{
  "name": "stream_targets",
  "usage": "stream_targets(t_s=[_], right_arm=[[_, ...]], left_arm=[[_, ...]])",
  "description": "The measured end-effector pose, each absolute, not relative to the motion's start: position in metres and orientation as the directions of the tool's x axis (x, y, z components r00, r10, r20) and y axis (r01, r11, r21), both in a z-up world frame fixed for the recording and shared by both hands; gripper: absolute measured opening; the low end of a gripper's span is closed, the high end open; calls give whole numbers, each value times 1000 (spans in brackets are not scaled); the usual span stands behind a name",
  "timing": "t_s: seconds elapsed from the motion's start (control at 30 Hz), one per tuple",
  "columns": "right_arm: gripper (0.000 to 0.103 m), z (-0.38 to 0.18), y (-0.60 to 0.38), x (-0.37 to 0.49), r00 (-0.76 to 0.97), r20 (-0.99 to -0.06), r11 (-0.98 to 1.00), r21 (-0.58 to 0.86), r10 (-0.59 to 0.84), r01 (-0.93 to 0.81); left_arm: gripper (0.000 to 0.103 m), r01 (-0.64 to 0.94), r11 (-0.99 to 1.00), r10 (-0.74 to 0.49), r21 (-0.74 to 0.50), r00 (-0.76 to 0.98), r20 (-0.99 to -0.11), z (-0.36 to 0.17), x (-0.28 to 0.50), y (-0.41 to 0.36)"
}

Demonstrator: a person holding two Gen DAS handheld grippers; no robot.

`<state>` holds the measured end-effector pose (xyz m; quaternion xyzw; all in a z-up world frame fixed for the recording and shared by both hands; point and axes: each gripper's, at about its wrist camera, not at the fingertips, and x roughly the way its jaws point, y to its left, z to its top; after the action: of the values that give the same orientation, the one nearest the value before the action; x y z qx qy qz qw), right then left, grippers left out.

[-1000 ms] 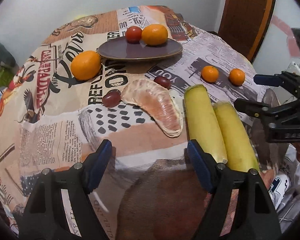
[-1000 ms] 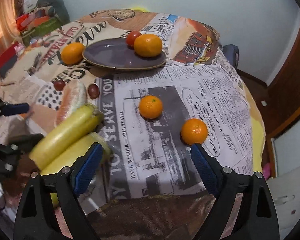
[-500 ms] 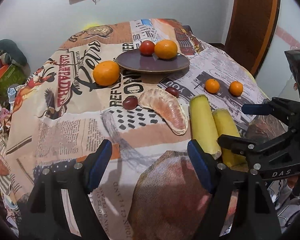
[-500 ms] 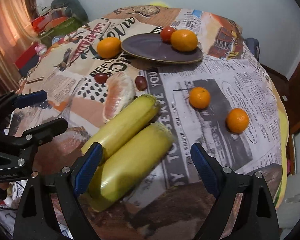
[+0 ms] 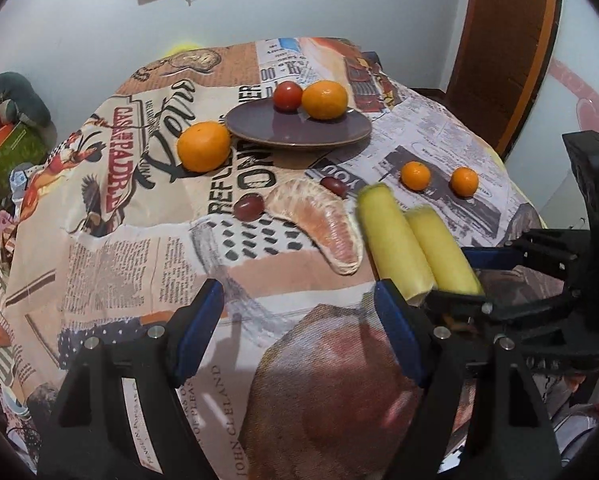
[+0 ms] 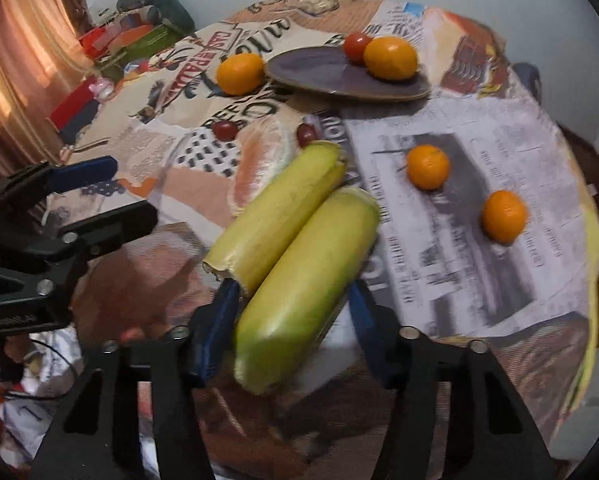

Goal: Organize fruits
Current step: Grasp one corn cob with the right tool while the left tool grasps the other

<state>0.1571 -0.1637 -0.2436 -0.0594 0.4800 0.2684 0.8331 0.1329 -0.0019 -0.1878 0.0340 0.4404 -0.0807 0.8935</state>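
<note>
The left gripper (image 5: 297, 320) is held spread wide over the printed tablecloth (image 5: 139, 264) with nothing between its blue pads. The right gripper (image 6: 289, 320) is placed astride the near end of the nearer corn cob (image 6: 303, 288); whether its pads press the cob cannot be told.

From left to right in the left wrist view are seen a large orange (image 5: 203, 146), a grape (image 5: 249, 207), a peeled citrus segment (image 5: 319, 224), a purple plate (image 5: 287, 130) farther back carrying a tomato (image 5: 288, 96) and an orange (image 5: 324, 100), the two cobs side by side, and two small tangerines (image 5: 415, 175) at far right.
</note>
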Motion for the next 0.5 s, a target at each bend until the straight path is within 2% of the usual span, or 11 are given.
stream_targets(t_s=[0.03,0.1,0.2,0.33,0.5], right_arm=[[38,-243,-169,158,404,-830,855,153,383,-496],[35,-242,-182,164,421,-828,871,153,370,-466],[34,-243,-204,172,439,-832,895,141,338,-422],[34,-242,-219,178,434,-836,900,152,337,-408],[34,-241,-220,185,438,-825,896,170,356,-410]], left_arm=[[78,179,984,-122,-16,597,-793,-187,135,-5],[78,188,982,-141,-35,589,-796,-187,139,-10],[77,213,975,-176,-62,570,-803,-188,146,-23],[69,247,966,-202,-75,545,-814,-191,155,-43],[64,256,963,-208,-84,508,-836,-199,171,-63]])
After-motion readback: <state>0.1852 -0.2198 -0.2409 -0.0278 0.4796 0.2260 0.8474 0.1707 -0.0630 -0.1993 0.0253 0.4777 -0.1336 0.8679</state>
